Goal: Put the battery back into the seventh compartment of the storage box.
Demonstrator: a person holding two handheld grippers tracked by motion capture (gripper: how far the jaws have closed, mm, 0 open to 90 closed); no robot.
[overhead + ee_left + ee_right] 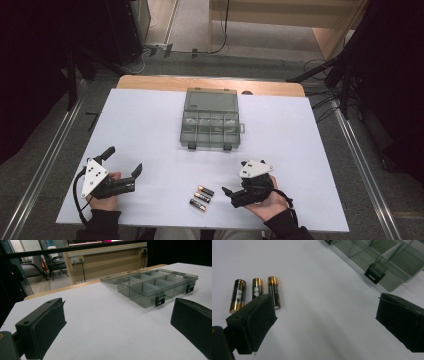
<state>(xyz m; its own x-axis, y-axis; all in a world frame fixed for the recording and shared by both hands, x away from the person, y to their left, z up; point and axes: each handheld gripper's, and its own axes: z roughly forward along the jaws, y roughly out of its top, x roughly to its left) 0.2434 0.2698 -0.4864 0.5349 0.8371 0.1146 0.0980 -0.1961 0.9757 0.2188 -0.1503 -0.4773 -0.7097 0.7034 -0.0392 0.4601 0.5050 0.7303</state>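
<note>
Nothing placed yet, by the look of things: three batteries (201,196) lying side by side on the white surface (150,135), compartments of the open organiser box (210,125) apparently empty. All three pick-ups and drops still to do, as a judgement.

Right tool (234,186) low over the surface just beside the batteries, jaws wide apart, holding nothing. In the right gripper view, batteries (255,293) at the left jaw's tip, not between the jaws; box latch (374,273) farther ahead.

Left tool (122,162) parked near the surface's left edge, jaws likewise spread and empty, well apart from the batteries, facing the box (155,286).
</note>
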